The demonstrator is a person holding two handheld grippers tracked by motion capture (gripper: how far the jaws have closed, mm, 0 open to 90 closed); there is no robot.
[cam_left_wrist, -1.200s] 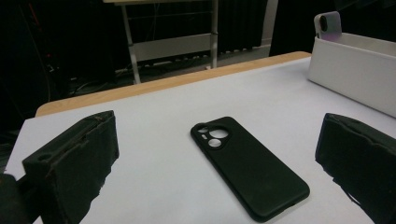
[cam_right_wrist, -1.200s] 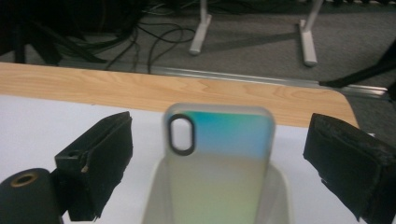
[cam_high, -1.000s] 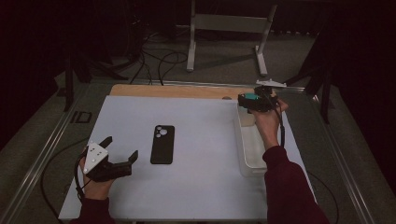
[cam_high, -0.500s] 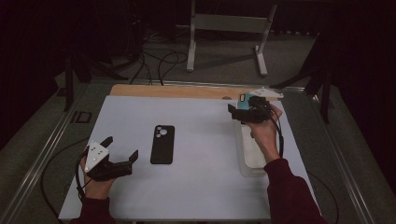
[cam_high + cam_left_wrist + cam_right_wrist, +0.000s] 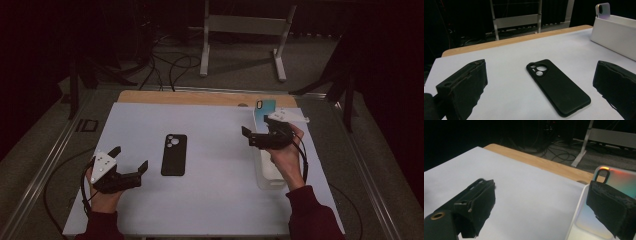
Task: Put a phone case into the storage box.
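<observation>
My right gripper (image 5: 261, 134) has swung left off the white bin (image 5: 265, 172), jaws apart, seemingly empty; left gripper (image 5: 131, 161) gapes near the black phone case (image 5: 174, 154).

Two black jaws of the left gripper (image 5: 541, 92) are seen rising from the lower left and lower right of the frame, set wide apart with nothing between them but the table. A black phone case (image 5: 557, 89) is seen lying flat on the white table surface (image 5: 506, 57) at centre, its camera cutouts turned toward the upper left. A white tray (image 5: 616, 33) is seen at the upper right, with an iridescent phone case (image 5: 603, 10) standing up out of it. A wooden edge (image 5: 499, 43) is shown along the far side of the table, and a metal stand (image 5: 516, 20) behind it.
</observation>
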